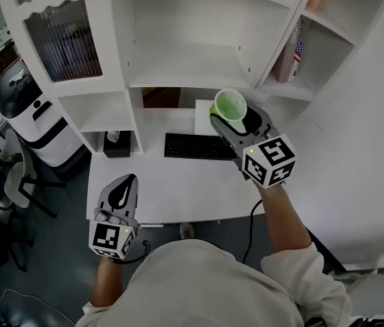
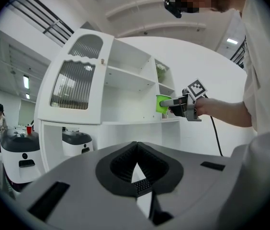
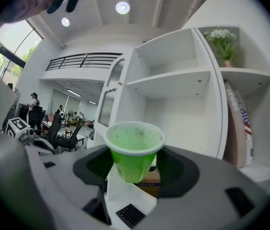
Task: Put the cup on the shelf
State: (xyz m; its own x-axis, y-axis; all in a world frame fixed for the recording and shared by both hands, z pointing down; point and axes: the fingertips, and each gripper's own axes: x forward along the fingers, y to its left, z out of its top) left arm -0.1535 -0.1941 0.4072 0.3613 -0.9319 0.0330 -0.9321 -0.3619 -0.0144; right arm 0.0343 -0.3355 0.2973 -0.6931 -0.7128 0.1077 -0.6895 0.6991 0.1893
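A green plastic cup (image 1: 230, 105) with a white rim is held upright between the jaws of my right gripper (image 1: 233, 116), which is shut on it. It hangs over the back of the white desk (image 1: 178, 189), in front of the white shelf unit (image 1: 185, 63). In the right gripper view the cup (image 3: 134, 152) fills the centre, with an empty shelf board (image 3: 168, 83) above and behind it. My left gripper (image 1: 122, 195) is low at the desk's front left edge, jaws shut and empty. The left gripper view shows the cup (image 2: 162, 103) from the side.
A black keyboard (image 1: 199, 146) and a white sheet (image 1: 204, 116) lie on the desk. A black box (image 1: 116, 144) stands at its left. Books (image 1: 291, 53) fill a right compartment, and a flower vase (image 3: 223, 44) stands above them. A white and black machine (image 1: 32, 114) stands at the left.
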